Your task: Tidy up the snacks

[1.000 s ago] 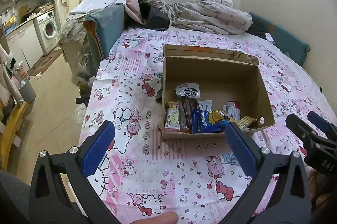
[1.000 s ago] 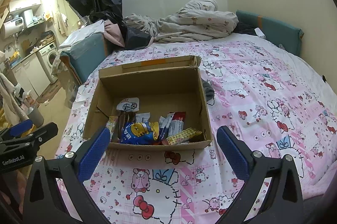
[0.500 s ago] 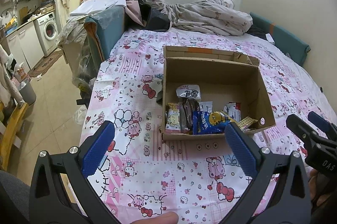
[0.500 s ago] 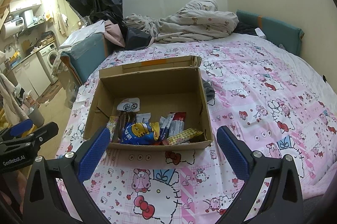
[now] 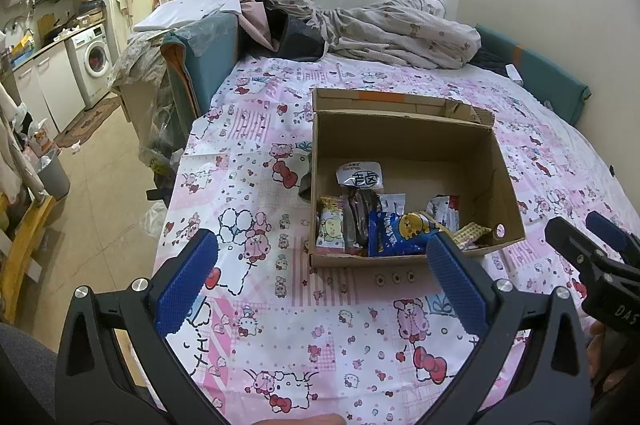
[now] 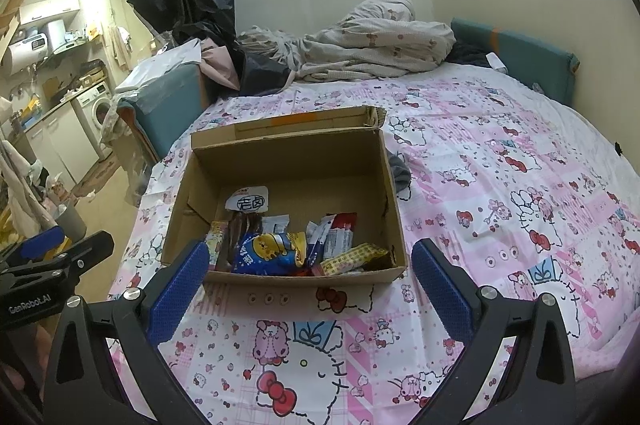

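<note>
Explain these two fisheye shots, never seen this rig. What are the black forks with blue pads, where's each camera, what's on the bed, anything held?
No robot arm here: a person carries a hand-held gripper in each hand, each with a camera looking forward along its two fingers. One picture comes from the left hand-held gripper, the other from the right hand-held gripper. The black forks are the fingers, the blue parts their pads. Both are open and hold nothing. On the pink cartoon bedsheet sits an open cardboard box with snack packets along its near side, among them a blue packet. A crumpled duvet lies at the far end.
</note>
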### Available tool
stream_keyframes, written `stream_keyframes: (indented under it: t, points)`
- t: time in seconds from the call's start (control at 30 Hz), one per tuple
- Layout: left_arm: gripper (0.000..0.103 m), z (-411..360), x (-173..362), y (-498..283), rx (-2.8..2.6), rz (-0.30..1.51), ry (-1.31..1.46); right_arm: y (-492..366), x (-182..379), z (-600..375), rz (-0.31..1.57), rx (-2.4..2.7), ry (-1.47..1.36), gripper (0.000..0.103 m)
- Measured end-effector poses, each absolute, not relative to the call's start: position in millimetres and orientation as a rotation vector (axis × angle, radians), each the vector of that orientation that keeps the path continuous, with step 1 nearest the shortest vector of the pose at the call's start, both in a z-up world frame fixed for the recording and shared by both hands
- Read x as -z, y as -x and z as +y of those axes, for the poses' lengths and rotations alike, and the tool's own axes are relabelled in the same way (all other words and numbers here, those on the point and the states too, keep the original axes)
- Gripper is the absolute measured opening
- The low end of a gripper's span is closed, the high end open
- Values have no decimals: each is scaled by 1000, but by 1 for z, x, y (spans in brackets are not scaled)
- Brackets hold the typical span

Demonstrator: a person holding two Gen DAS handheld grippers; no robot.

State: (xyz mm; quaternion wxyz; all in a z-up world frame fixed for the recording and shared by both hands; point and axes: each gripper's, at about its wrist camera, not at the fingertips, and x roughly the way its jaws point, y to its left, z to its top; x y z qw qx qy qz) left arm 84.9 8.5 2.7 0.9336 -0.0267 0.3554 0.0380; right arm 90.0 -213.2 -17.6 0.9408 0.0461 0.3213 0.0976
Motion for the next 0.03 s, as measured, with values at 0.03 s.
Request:
stream_keyframes:
  t: [0.03]
  points:
    - [103,8,-1,-86,-77,731,55,-90,18,-214,658,-202,-102,103]
